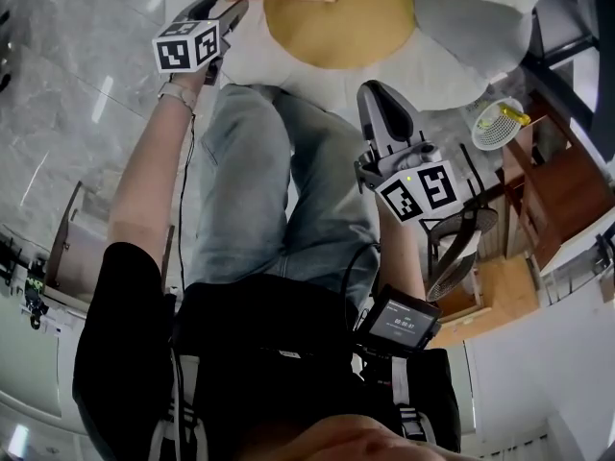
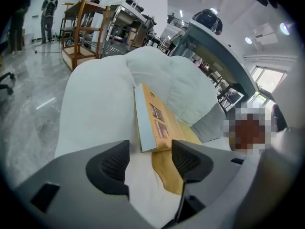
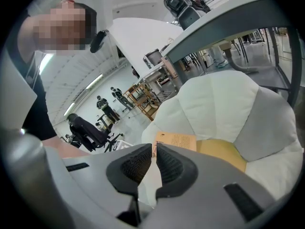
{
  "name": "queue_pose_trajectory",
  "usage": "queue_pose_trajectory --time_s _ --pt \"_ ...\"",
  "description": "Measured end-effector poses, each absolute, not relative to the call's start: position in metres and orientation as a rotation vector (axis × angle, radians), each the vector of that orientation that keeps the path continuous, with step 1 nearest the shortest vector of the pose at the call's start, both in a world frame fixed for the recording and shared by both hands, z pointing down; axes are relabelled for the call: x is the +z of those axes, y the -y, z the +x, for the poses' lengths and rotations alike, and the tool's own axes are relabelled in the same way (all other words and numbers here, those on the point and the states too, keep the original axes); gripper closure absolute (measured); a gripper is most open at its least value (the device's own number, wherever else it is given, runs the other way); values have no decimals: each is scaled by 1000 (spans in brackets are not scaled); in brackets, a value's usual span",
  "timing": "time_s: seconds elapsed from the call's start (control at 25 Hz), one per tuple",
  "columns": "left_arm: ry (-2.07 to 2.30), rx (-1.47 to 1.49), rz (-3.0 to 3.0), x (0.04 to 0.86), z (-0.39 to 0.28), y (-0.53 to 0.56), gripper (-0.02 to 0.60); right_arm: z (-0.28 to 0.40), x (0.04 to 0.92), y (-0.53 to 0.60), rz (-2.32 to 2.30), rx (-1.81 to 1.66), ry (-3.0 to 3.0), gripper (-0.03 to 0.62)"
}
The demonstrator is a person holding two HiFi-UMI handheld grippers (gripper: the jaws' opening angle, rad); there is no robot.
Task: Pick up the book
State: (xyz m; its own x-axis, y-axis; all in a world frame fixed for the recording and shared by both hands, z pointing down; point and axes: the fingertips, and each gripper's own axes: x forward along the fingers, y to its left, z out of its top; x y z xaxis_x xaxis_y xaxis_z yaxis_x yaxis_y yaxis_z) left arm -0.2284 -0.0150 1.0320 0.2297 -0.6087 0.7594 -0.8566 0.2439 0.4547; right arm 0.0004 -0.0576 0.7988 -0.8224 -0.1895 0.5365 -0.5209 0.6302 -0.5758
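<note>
A big flower-shaped cushion (image 1: 471,22) fills the top of my head view: white petals round a yellow middle (image 1: 332,32). My operator's legs in jeans (image 1: 288,190) run up toward it.

The book (image 2: 155,118), with an orange-tan cover, lies flat on the cushion. Part of it rests on the yellow middle and part on a white petal. In the head view the top edge of the picture cuts it off.

The left hand-held gripper (image 2: 151,159) points at the book from close by. Its jaws stand wide apart and press on nothing. In the left gripper view the book's near corner sits just past the tips, in line with the gap between them. I cannot tell whether the tips touch it. From there the book's long side runs away from the hand-held gripper, leaning a little to the right. Its pale page edge faces left and the printed cover faces up.

The right hand-held gripper (image 3: 155,161) hangs above the knee, well apart from the book. Its jaws are almost together, with only a thin slit between them and nothing in it. In the right gripper view the book lies beyond the tips, its long side running across the picture.
</note>
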Motion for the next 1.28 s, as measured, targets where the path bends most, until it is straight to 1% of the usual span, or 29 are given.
queue_pose_trajectory --time_s 0.84,1.28 --pt "1385 166 1433 1045 -222 25 318 11 801 54 605 1072 2430 546" --pt "1422 164 1482 1007 -220 43 319 14 785 56 632 1107 2435 546"
